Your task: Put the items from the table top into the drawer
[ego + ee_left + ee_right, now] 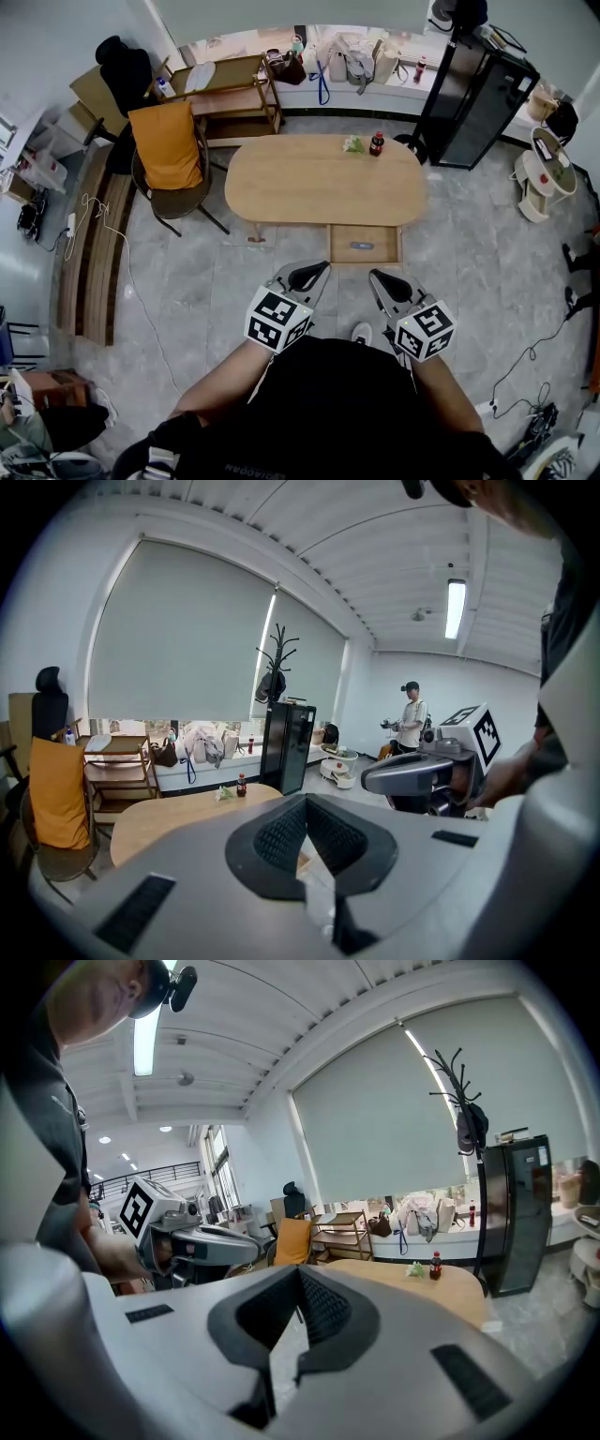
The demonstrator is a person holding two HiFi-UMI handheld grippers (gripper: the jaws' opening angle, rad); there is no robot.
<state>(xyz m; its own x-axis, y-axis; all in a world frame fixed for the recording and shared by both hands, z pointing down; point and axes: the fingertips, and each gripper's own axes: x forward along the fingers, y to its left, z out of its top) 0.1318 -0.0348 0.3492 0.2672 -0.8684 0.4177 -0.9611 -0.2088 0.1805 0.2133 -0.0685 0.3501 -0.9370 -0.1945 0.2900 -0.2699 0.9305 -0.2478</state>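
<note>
A small dark bottle with a red cap and a crumpled pale-green packet sit together at the far edge of the oval wooden worktop, whose near-side drawer stands open. The left tongs and right tongs are both clenched and empty above the grey tiled floor. An orange-draped chair stands at the worktop's left.

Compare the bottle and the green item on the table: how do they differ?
The bottle stands upright; the green item lies low and crumpled. The bottle is dark with a red cap; the green item is pale green and white. The bottle is the taller of the two. Both sit side by side near the far edge of the table, and neither is in the open drawer yet.
</note>
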